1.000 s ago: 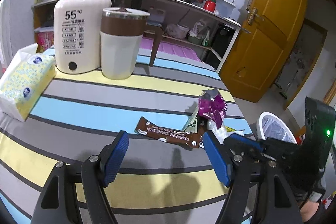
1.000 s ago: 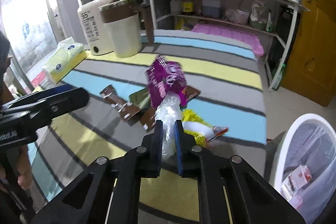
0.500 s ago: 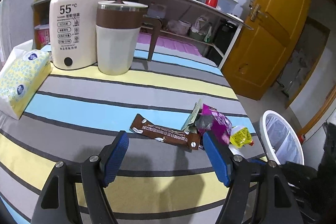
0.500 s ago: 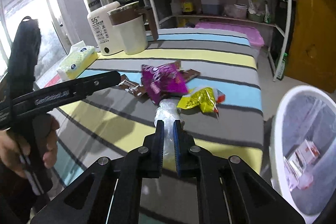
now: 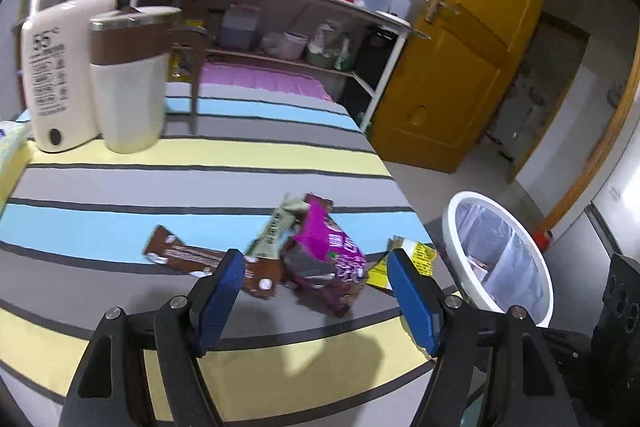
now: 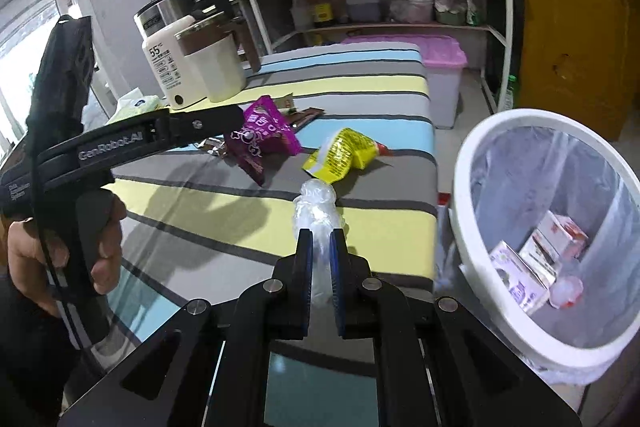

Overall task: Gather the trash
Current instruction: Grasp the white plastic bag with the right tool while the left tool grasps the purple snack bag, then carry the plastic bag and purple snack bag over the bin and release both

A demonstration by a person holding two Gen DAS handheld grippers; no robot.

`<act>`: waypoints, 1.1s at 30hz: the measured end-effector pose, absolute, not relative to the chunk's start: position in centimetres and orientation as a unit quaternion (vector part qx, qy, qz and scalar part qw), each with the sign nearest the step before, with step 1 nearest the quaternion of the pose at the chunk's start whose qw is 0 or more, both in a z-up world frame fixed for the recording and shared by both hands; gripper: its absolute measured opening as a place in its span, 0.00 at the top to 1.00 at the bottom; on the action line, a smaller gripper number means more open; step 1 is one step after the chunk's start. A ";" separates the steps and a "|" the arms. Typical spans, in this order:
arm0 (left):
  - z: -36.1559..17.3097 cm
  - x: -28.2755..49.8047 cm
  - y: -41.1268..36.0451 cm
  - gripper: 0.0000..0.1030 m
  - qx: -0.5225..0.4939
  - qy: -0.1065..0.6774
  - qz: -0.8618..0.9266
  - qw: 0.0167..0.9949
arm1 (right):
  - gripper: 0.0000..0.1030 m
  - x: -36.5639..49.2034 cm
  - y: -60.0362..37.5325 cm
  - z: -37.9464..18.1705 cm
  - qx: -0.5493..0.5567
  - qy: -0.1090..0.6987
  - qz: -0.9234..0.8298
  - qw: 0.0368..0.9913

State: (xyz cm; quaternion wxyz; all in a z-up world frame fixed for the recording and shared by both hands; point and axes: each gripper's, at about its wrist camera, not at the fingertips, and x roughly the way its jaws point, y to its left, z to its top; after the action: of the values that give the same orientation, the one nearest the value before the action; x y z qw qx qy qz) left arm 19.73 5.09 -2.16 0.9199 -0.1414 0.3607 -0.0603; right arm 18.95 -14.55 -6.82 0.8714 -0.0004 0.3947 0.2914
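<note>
Between right fingers (image 6: 320,247) clear plastic wad (image 6: 316,211), lower end hidden

A tabletop (image 5: 208,155) covered in a cloth striped grey, yellow and light blue is carrying everything here. Toward its back edge a cream kettle base (image 5: 56,75) and a cream-and-brown lidded cup (image 5: 128,79) are standing side by side, touching or nearly so, with a tissue pack (image 6: 136,105) lying just beside them. Nearer the front a brown wrapper (image 5: 188,259), a pale green sachet (image 5: 276,227), a purple snack bag (image 5: 332,259) and a yellow wrapper (image 6: 344,155) are lying close together.
</note>
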 end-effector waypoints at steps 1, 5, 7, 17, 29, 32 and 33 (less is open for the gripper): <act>-2.4 20.1 4.9 0.29 -0.140 0.365 -0.061 0.918 | 0.91 18.9 -14.7 -6.8 0.001 0.395 0.290 0.872; -3.1 21.2 3.9 0.29 -0.124 0.378 -0.060 0.916 | 0.91 18.7 -15.3 -6.9 0.006 0.395 0.287 0.873; -3.2 21.5 3.4 0.38 -0.114 0.380 -0.060 0.916 | 0.91 18.7 -15.4 -6.9 0.006 0.395 0.286 0.873; -3.2 20.0 2.8 0.60 -0.088 0.376 -0.061 0.920 | 0.91 18.6 -16.0 -6.8 0.009 0.392 0.279 0.877; -1.6 15.3 2.7 0.60 -0.097 0.359 -0.070 0.926 | 0.93 17.3 -16.3 -5.8 0.005 0.382 0.272 0.883; -1.6 14.5 2.7 0.60 -0.097 0.359 -0.069 0.926 | 0.93 17.3 -15.9 -6.4 -0.003 0.391 0.276 0.878; -1.6 14.3 2.8 0.60 -0.099 0.360 -0.070 0.925 | 0.92 17.3 -15.9 -6.6 -0.005 0.394 0.275 0.877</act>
State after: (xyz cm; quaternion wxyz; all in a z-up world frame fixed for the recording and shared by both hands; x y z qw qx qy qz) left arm 14.26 2.83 -1.61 0.9253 -0.0986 0.3595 -0.0702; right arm 17.35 -15.92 -6.57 0.8771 -0.0049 0.3940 0.2747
